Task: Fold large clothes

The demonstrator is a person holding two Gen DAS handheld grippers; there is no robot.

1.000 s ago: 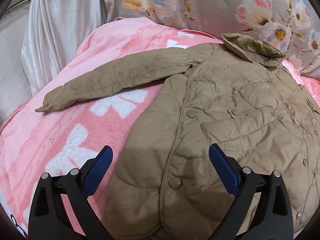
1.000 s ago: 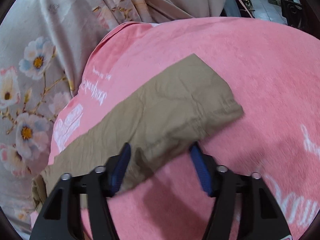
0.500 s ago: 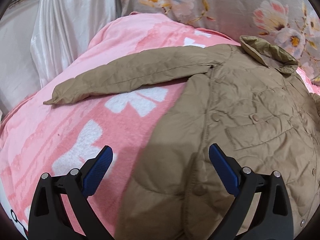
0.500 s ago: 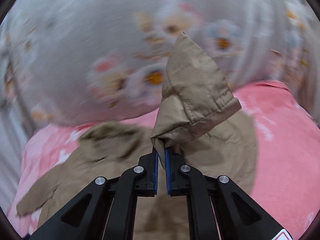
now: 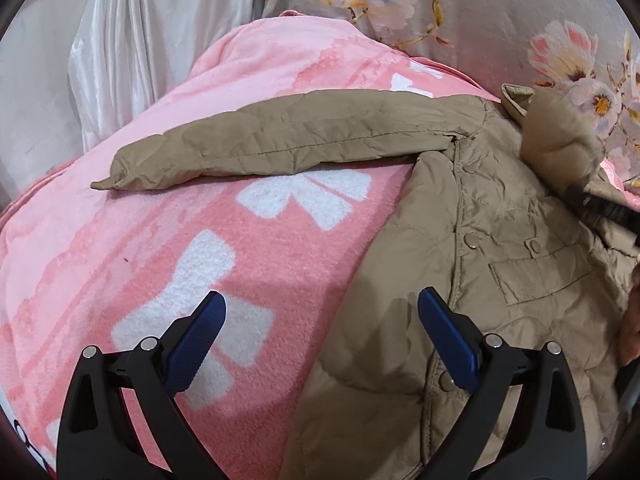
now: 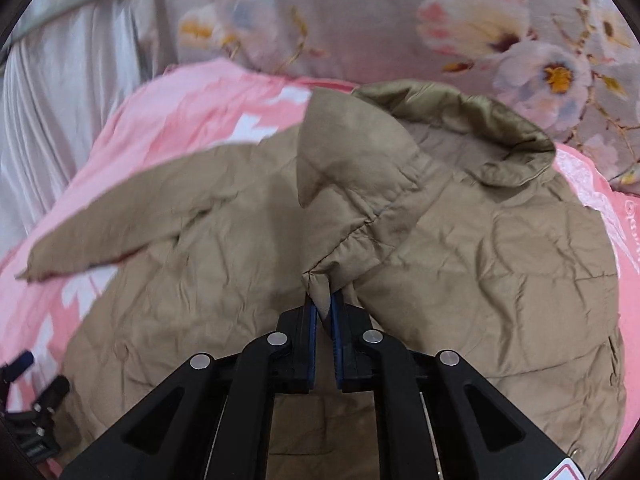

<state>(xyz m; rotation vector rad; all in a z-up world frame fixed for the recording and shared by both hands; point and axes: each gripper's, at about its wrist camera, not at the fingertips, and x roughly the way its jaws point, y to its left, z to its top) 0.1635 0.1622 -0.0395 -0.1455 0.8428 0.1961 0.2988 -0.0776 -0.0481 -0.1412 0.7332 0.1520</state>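
A tan quilted jacket (image 5: 500,264) lies front-up on a pink blanket (image 5: 160,240); it also shows in the right wrist view (image 6: 500,264). Its left sleeve (image 5: 280,140) stretches out flat to the left. My right gripper (image 6: 324,312) is shut on the cuff of the right sleeve (image 6: 360,184) and holds it up over the jacket's chest, below the collar (image 6: 480,128). It shows at the right edge of the left wrist view (image 5: 576,194). My left gripper (image 5: 320,340) is open and empty, above the jacket's left edge and the blanket.
A grey floral fabric (image 5: 480,12) rises behind the bed. A white satin curtain (image 5: 152,40) hangs at the back left. The blanket has white bow patterns (image 5: 312,196). The left gripper shows at the lower left of the right wrist view (image 6: 32,404).
My right gripper closed on the right sleeve cuff, lifted it and swung it over the jacket's body. My left gripper drifted left, away from the jacket front, still open.
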